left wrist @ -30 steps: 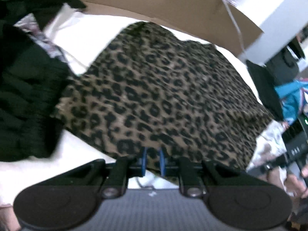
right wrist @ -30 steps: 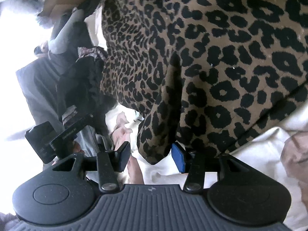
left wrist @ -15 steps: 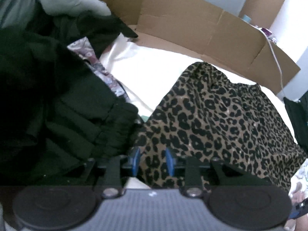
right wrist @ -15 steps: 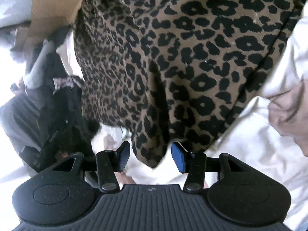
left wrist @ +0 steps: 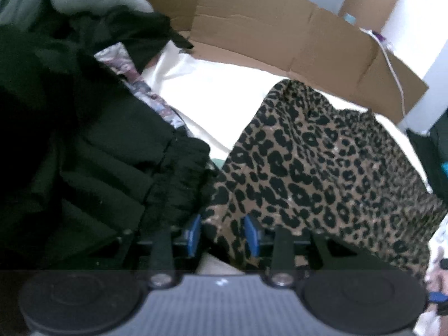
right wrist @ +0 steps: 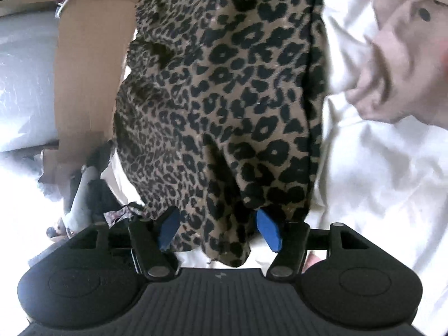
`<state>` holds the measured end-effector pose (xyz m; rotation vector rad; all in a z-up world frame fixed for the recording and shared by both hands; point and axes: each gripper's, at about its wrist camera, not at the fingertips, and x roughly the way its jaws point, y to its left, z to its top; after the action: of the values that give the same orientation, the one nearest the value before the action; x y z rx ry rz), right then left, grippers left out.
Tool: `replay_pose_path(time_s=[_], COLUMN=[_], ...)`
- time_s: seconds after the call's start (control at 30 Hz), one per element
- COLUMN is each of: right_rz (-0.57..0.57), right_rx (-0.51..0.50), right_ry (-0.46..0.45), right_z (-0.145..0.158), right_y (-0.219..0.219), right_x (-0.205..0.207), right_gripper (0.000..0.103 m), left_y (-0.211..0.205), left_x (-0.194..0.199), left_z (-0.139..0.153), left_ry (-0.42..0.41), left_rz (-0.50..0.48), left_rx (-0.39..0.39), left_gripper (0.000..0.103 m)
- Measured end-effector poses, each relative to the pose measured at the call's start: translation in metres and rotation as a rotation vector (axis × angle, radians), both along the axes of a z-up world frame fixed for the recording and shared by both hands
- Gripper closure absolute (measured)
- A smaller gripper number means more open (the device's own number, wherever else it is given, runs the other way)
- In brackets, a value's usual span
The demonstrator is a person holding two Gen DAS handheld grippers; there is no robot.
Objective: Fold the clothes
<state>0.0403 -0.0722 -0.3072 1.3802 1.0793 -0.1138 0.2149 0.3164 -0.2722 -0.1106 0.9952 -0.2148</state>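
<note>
A leopard-print garment [left wrist: 316, 173] lies spread on a white sheet [left wrist: 218, 95]. In the left wrist view my left gripper [left wrist: 222, 235] is open, its blue pads on either side of the garment's near corner. In the right wrist view the same garment [right wrist: 224, 98] fills the middle, and my right gripper [right wrist: 218, 229] is open wide with a hanging corner of the cloth between its blue pads, not pinched.
A pile of black clothes [left wrist: 84, 154] lies left of the garment, with a patterned cloth [left wrist: 145, 92] under it. A flattened cardboard box [left wrist: 280, 33] stands behind. A pinkish cloth [right wrist: 400, 56] lies on the white sheet [right wrist: 378, 168] at right.
My left gripper has opened from shut on the garment's edge and shifted left toward the black pile. My right gripper stays open; the garment has dropped flatter and hangs between its pads.
</note>
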Motion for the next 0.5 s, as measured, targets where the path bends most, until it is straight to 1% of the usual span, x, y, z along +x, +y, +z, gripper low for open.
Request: replay_pose_path(time_s=[0.13,0.23,0.3,0.33,0.37,0.4,0.43,0.47,0.5], right_rz=[-0.017,-0.018,-0.018,-0.021,-0.023,-0.025,-0.029,-0.033,-0.035], right_rx=[0.03,0.047,0.055,0.059,0.062,0.068,0.073,0.078,0.08], right_ry=[0.003,0.018,0.033,0.038,0.038,0.031,0.02,0.013,0.009], right_z=[-0.011,-0.018,-0.021,-0.022,-0.023,-0.023,-0.022,-0.022,-0.021], right_y=[0.008,0.014,0.018,0.019,0.02,0.02,0.02,0.019,0.018], right_x=[-0.003,-0.004,-0.006,-0.007,-0.008,-0.008,-0.007,-0.008,-0.008], right_gripper=[0.035,0.034,0.035,0.036,0.041,0.045,0.054,0.064,0.072], left_y=[0.0,0.002,0.003,0.004,0.004,0.005,0.006,0.008,0.011], left_x=[0.007,0.009,0.01,0.01,0.01,0.011,0.014,0.017,0.02], left_z=[-0.015,-0.022,-0.027,-0.027,-0.028,-0.027,-0.027,-0.026,-0.025], left_ry=[0.016,0.033,0.04,0.041,0.046,0.058,0.077,0.097,0.113], left_rz=[-0.029,-0.034,-0.037,-0.038,-0.034,-0.027,-0.01,0.012,0.032], left_rx=[0.008,-0.008,-0.017,-0.017,-0.018,-0.012,0.002,0.017,-0.001], left_gripper=[0.066,0.062,0.062,0.064,0.065,0.073,0.094,0.095,0.098])
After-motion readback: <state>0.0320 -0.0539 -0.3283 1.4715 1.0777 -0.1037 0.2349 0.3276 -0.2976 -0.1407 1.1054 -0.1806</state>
